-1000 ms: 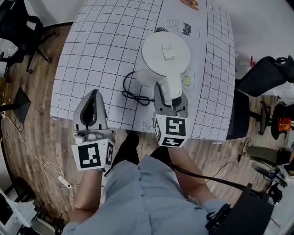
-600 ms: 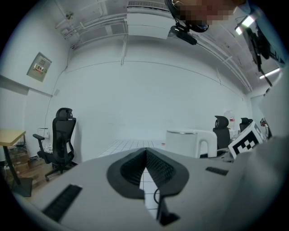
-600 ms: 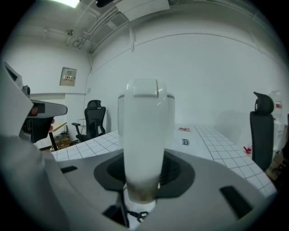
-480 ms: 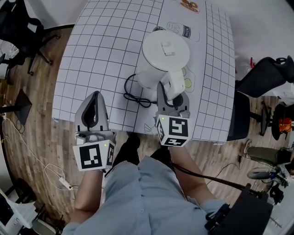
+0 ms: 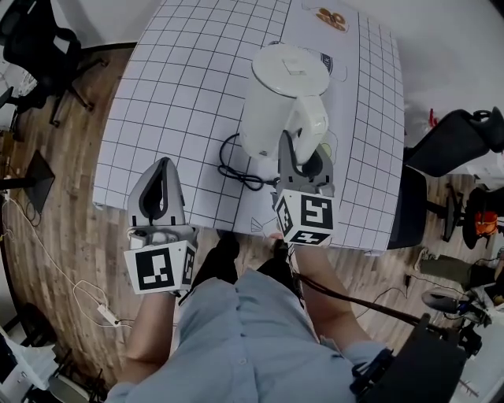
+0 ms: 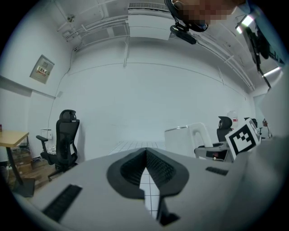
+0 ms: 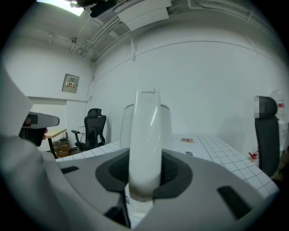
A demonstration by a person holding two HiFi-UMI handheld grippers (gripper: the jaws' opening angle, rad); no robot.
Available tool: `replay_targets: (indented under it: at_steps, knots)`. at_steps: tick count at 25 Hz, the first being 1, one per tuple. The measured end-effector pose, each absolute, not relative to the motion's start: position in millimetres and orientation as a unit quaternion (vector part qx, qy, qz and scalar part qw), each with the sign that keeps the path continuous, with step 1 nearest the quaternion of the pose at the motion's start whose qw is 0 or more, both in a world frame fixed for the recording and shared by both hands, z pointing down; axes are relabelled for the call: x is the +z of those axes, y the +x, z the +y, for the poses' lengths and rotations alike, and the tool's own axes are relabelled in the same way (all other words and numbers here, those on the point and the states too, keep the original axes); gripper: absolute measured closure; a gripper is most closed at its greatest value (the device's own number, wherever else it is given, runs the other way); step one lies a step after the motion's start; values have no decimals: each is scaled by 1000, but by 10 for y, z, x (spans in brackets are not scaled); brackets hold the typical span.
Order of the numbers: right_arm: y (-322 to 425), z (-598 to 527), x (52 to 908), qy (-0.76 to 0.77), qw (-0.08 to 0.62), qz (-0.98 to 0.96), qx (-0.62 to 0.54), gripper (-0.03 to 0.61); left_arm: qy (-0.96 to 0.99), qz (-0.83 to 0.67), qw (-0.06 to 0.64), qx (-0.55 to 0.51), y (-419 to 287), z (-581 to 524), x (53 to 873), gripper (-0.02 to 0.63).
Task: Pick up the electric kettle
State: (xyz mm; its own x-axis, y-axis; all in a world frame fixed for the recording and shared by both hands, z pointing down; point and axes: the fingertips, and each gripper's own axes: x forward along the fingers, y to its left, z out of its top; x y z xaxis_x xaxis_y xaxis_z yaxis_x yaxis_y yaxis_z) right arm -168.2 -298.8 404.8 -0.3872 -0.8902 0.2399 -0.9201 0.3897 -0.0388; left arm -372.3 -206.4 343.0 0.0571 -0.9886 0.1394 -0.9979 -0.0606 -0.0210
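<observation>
A white electric kettle [image 5: 282, 98] with a closed lid hangs tilted above the gridded table [image 5: 181, 79]. Its handle [image 5: 313, 120] faces me, and my right gripper [image 5: 303, 164] is shut on it. The jaws have just been closing on that handle. In the right gripper view the handle [image 7: 145, 135] stands upright between the dark pads [image 7: 174, 171], filling the gap. A black cord [image 5: 236, 169] lies coiled on the table below the kettle. My left gripper [image 5: 161, 175] hovers at the table's near edge, shut and holding nothing; from it the kettle [image 6: 183, 140] shows at the right.
A black office chair [image 5: 453, 138] stands right of the table, and another [image 5: 35, 47] at the far left. Printed pictures [image 5: 331, 16] mark the table's far end. A white cable [image 5: 87, 299] trails over the wooden floor at the left.
The kettle has risen off the table and tipped, moving up the picture with my right gripper clamped on its handle. The left gripper has stayed put.
</observation>
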Motion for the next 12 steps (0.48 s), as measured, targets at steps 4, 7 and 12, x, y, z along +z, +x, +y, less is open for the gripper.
replay_targets:
  at_steps: [4,7,12]
  knots:
    - [-1709,-3087,3964,544,69,-831,91,495,722,-689,39,56,-3785,-2059,3421,614]
    - [-1714,-3140,3928,542,60,-833,91,497,719,-692,37,53,-3818,-2068,3398,614]
    - [-1700,-3220,3882,543,47,-834,88,499,714,-697,36,52,-3881,-2084,3381,614]
